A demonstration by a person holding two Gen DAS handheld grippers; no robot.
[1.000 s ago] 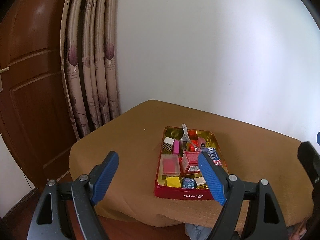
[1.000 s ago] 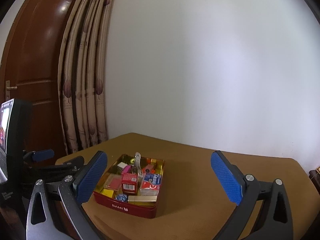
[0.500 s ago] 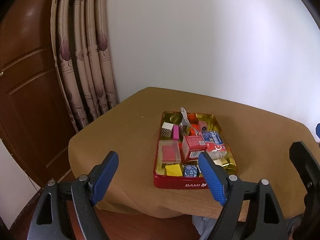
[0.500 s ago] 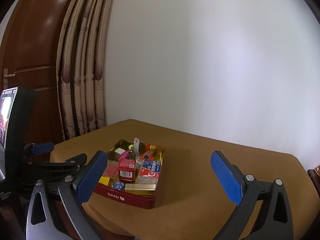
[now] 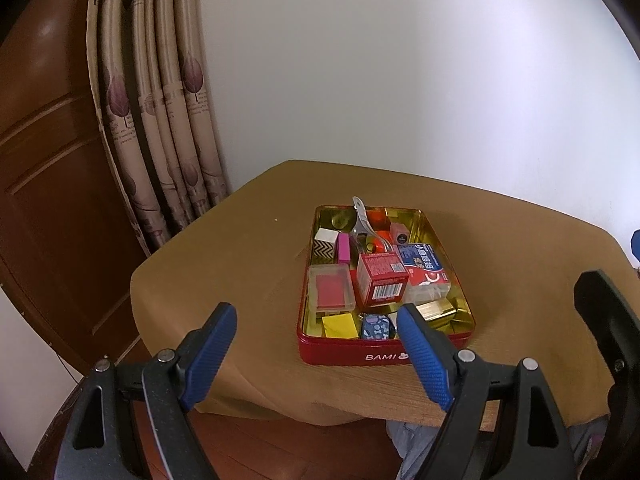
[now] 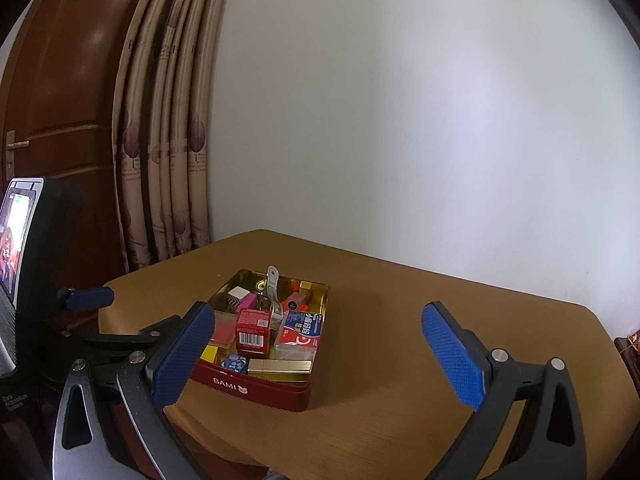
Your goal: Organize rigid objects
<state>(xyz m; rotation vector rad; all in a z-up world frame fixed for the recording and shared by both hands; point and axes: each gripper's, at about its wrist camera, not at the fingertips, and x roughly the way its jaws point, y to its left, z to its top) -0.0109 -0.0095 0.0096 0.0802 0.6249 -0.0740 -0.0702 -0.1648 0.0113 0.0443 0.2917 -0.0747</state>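
**Both tongs open, short of the red tin**

Nearest me, my left gripper (image 5: 316, 322) hangs with its blue pads spread wide and nothing between them. It sits at the near edge of the table, its right pad in line with the tin's near wall. My right gripper (image 6: 318, 344) is likewise spread and empty, low over the near right of the table.

The red tin (image 5: 344, 354) sits on the near middle of the table (image 5: 256, 240). The small rigid things all lie inside it, none out on the cloth. Near row: a yellow block (image 5: 339, 326), a patterned blue cube (image 5: 376, 327), a gold bar (image 5: 434, 310). Behind them: a clear case with a red insert (image 5: 331, 294), a red carton (image 5: 382, 284) standing tallest, a blue-and-red pack (image 5: 425, 272). At the far end a metal clip (image 5: 362, 220) pokes above the rim.

This packed tin fits sorting about to start or just finished; I cannot tell which. For any pick, my judgement is to come straight down, close on flat opposite faces and steady the tin, since neighbours crowd close.

The surface is a brown cloth, smooth, draped over the edges. Behind are a white wall, a patterned curtain (image 5: 160, 112) at far left and a dark wooden door (image 5: 44, 160) beside it.
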